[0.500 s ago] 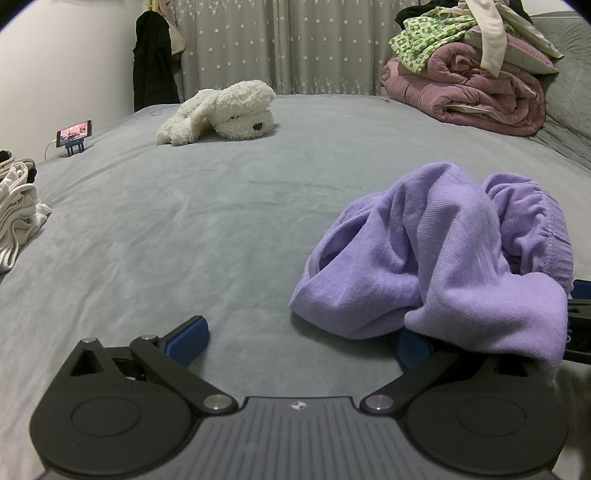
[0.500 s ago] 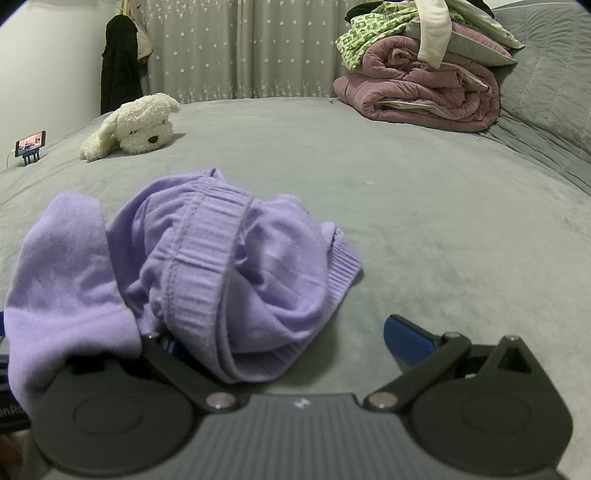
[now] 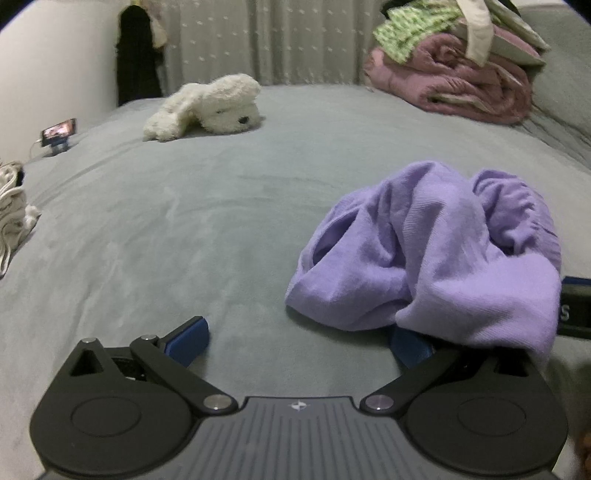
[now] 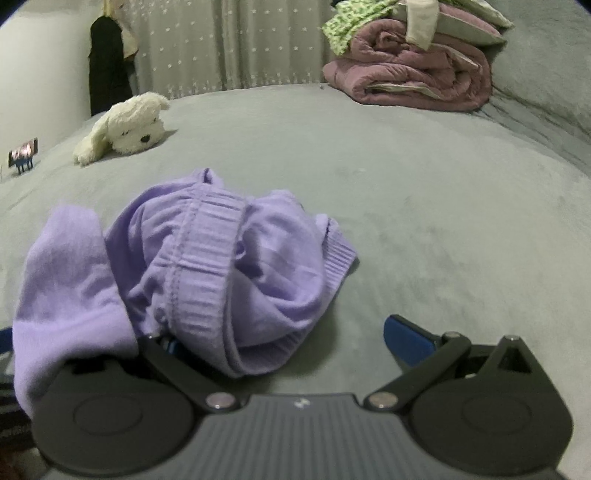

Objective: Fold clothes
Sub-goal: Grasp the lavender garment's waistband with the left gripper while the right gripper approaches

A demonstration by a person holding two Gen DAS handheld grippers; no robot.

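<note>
Crumpled lilac knit garment (image 4: pixel 207 266) with ribbed waistband, on smooth grey bed (image 3: pixel 184 229), both hand-held grippers (image 3: pixel 299 336) (image 4: pixel 280 336) spread wide, cloth draped over inner fingers, fluffy white plush dog (image 3: pixel 210 107) beyond

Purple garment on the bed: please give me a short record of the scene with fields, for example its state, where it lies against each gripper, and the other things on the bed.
garment: purple garment, crumpled in a heap, not folded
surface: grey bed cover
left gripper: jaws wide open; the garment drapes over its right finger
right gripper: jaws wide open; the garment covers its left finger
far left: white plush dog, phone on a stand
far right: folded pink quilt with a green patterned cloth on top
left edge: white cloth
</note>
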